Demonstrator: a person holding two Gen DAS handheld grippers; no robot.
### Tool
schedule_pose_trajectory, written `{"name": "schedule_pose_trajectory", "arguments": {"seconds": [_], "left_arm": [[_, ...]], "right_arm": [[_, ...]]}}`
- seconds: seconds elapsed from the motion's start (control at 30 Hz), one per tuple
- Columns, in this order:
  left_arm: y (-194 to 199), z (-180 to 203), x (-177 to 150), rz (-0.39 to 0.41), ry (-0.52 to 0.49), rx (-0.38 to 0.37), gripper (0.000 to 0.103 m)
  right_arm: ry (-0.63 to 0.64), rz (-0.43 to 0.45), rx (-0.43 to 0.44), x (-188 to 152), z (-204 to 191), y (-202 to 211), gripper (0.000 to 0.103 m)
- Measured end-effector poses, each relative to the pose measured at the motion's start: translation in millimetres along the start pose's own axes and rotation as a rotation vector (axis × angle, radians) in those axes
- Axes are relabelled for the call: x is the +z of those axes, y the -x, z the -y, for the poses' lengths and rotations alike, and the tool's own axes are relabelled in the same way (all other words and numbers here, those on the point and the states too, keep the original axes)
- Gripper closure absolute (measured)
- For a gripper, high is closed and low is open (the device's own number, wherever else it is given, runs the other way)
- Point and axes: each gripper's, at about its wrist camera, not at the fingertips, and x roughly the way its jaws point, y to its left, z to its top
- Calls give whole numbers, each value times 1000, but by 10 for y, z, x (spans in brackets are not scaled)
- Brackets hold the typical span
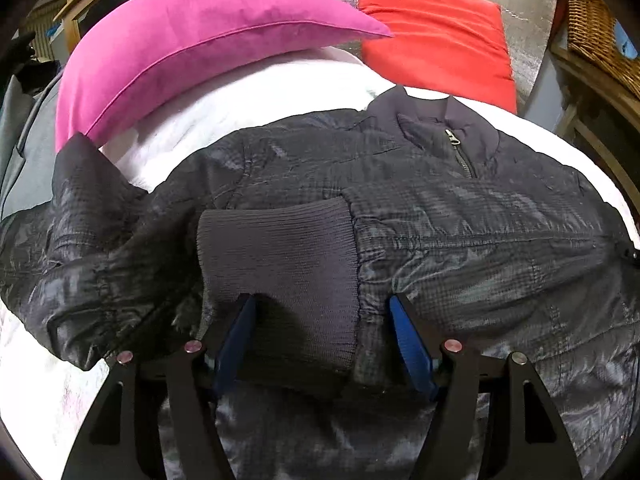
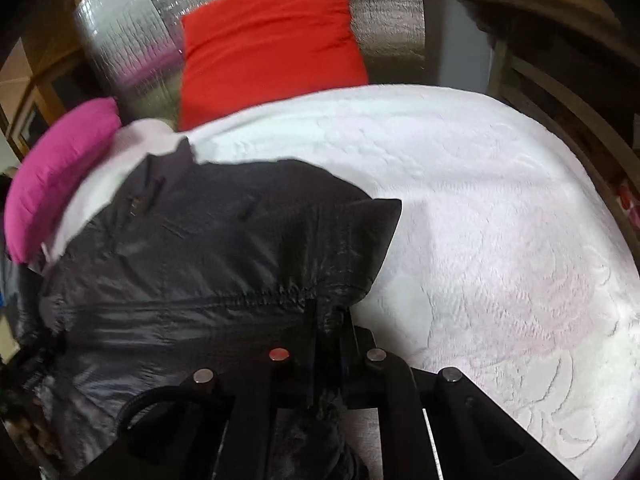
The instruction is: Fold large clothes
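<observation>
While the dark quilted puffer jacket lies spread front-up on the white fleecy bed cover, zip collar toward the pillows, this looks like the sleeve-folding stage: one sleeve already lies across the chest with its ribbed knit cuff sitting between the blue pads of the left hand-held gripper. That one stands wide, pads either side of the cuff and not pinching it. The right hand-held gripper is clamped tight on the shiny fabric at the jacket's edge on its side, a bit of the fabric bunched in the jaws, though blur hides exactly which part it has. My guess for the next move: lift that pinched edge and carry it over toward the middle so it lands on the folded sleeve, keeping the slippery shell from sliding off the bed. Container-wise, only a woven wicker basket on a wooden shelf at the far right, can't see what's inside. A magenta velvet pillow and a red cushion sit at the head end, clear of the jacket.
</observation>
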Motion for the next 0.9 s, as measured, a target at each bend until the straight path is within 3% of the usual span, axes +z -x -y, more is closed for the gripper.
{"name": "schedule_pose_trajectory", "arguments": {"seconds": [0.2, 0.33, 0.43, 0.5, 0.6, 0.67, 0.7, 0.9], "left_arm": [[49, -9, 29, 2, -5, 3, 33], [213, -4, 32, 37, 0, 13, 33], [401, -5, 10, 84, 14, 5, 33], [466, 6, -6, 105, 15, 0, 33], [341, 86, -25, 65, -16, -11, 33], [99, 130, -66, -35, -52, 17, 33], [40, 114, -91, -46, -48, 11, 31], [35, 138, -110, -11, -66, 32, 30]], "right_arm": [[-17, 128, -63, -70, 22, 527, 57], [29, 209, 32, -222, -222, 965, 48], [94, 212, 103, -340, -511, 1004, 44], [126, 169, 135, -444, -661, 892, 42], [149, 63, 128, -578, -719, 546, 42], [137, -2, 119, -659, -628, 351, 42], [142, -6, 122, -683, -600, 296, 42], [147, -1, 129, -724, -534, 243, 42]]}}
